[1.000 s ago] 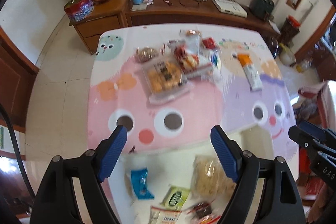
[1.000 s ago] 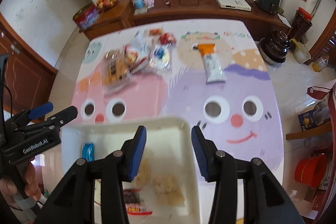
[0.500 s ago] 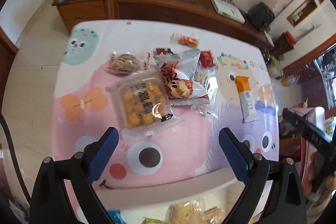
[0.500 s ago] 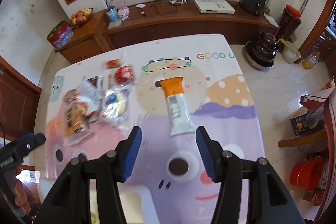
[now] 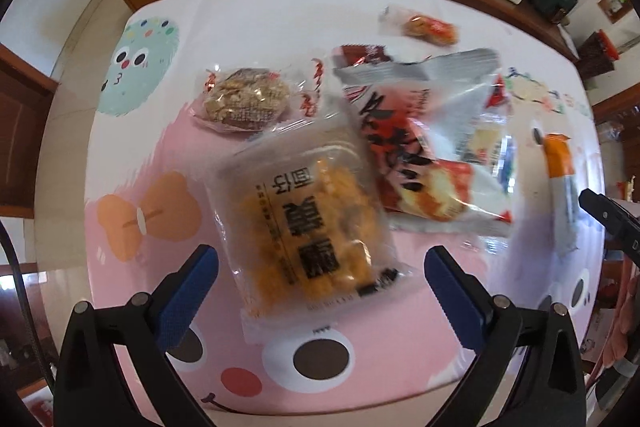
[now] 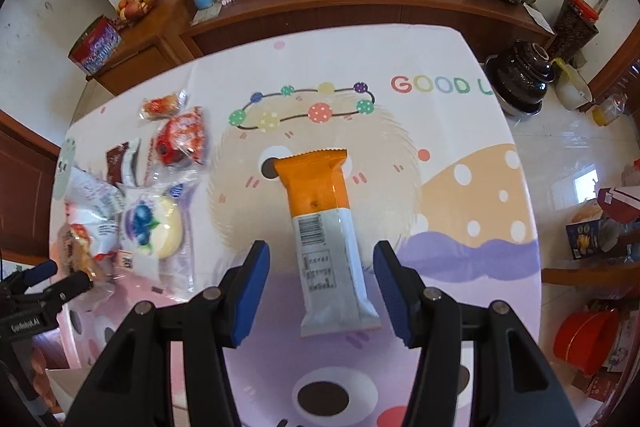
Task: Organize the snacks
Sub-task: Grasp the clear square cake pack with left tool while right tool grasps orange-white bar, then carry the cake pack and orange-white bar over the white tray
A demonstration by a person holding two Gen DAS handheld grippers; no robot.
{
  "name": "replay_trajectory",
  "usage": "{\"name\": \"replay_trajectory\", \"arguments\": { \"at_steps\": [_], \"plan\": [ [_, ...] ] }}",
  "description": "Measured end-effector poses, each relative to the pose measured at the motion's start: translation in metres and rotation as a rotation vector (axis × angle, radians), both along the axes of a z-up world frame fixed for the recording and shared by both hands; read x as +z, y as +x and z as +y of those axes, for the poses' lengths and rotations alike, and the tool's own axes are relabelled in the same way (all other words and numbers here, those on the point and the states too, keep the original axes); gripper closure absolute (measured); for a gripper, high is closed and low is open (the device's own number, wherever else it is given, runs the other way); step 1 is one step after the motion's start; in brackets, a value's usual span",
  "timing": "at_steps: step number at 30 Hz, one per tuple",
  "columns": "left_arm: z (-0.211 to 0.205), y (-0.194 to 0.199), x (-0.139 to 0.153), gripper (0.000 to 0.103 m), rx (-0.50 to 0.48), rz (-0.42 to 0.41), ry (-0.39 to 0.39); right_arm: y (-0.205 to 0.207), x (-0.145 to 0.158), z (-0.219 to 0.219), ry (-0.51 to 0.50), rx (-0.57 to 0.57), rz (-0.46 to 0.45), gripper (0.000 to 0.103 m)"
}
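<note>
Several wrapped snacks lie on the cartoon tablecloth (image 6: 460,187). My left gripper (image 5: 320,259) points straight down over a clear pack of yellow puffs (image 5: 308,223). Its jaws are opening and stand wide on either side of the pack without touching it. Beyond the pack lie a red and white bag (image 5: 420,147), a brown nut cake (image 5: 244,99) and a small orange snack (image 5: 428,27). My right gripper (image 6: 323,253) is open above the white end of an orange and white bar (image 6: 324,227), which lies between its fingers untouched.
A blueberry pastry pack (image 6: 152,223) and a red round pack (image 6: 182,139) lie left of the bar. A wooden sideboard (image 6: 360,7) with a fruit bowl, a tin and cables stands beyond the table. A dark pot (image 6: 524,79) sits on the floor to the right.
Both grippers have left the white tray, moved out over the table and come down close to the snacks. The left jaws have spread wider. The tray has dropped out of view.
</note>
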State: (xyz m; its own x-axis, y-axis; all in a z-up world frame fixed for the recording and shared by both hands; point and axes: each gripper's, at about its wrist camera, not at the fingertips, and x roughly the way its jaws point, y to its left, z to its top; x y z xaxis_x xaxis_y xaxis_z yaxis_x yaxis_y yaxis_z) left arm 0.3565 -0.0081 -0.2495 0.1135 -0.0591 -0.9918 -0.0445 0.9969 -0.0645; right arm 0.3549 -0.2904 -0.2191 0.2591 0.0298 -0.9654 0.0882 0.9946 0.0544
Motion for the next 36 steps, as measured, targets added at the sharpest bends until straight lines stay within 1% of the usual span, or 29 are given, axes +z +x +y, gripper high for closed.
{"name": "replay_trajectory", "arguments": {
  "at_steps": [7, 12, 18, 19, 21, 22, 23, 24, 26, 28, 32, 35, 36],
  "plan": [
    [0.004, 0.01, -0.019, 0.001, 0.029, 0.02, 0.032, 0.005, -0.023, 0.002, -0.004, 0.018, 0.041, 0.049],
    [0.012, 0.013, -0.033, 0.001, 0.089, 0.057, -0.001, 0.008, -0.038, 0.003, -0.012, 0.018, 0.072, 0.049],
    [0.025, 0.008, -0.05, 0.001, 0.178, 0.101, -0.066, 0.006, -0.041, 0.014, -0.072, 0.057, 0.052, 0.048],
    [0.026, 0.005, -0.05, 0.003, 0.181, 0.093, -0.065, 0.005, -0.041, 0.018, -0.084, 0.065, 0.05, 0.048],
    [0.027, 0.003, -0.049, 0.008, 0.18, 0.079, -0.054, 0.001, -0.041, 0.022, -0.098, 0.079, 0.034, 0.053],
    [0.027, 0.0, -0.046, 0.015, 0.177, 0.072, -0.047, -0.002, -0.04, 0.024, -0.099, 0.08, 0.027, 0.062],
    [0.025, 0.0, -0.044, 0.022, 0.169, 0.062, -0.036, -0.004, -0.039, 0.025, -0.098, 0.085, 0.02, 0.063],
    [0.024, -0.001, -0.043, 0.023, 0.157, 0.057, -0.025, -0.006, -0.04, 0.026, -0.101, 0.091, 0.022, 0.063],
    [0.025, -0.002, -0.042, 0.03, 0.15, 0.054, -0.024, -0.009, -0.04, 0.026, -0.101, 0.088, 0.019, 0.065],
    [0.024, -0.005, -0.039, 0.035, 0.135, 0.044, -0.019, -0.013, -0.039, 0.027, -0.101, 0.085, 0.017, 0.066],
    [0.015, -0.011, -0.037, 0.037, 0.114, 0.036, 0.012, -0.023, -0.035, 0.028, -0.089, 0.084, 0.013, 0.068],
    [0.015, -0.025, -0.028, 0.037, 0.118, 0.023, 0.004, -0.031, -0.03, 0.03, -0.076, 0.084, 0.007, 0.069],
    [0.02, -0.03, -0.023, 0.037, 0.12, 0.016, 0.002, -0.035, -0.027, 0.03, -0.07, 0.082, 0.002, 0.069]
  ]
}}
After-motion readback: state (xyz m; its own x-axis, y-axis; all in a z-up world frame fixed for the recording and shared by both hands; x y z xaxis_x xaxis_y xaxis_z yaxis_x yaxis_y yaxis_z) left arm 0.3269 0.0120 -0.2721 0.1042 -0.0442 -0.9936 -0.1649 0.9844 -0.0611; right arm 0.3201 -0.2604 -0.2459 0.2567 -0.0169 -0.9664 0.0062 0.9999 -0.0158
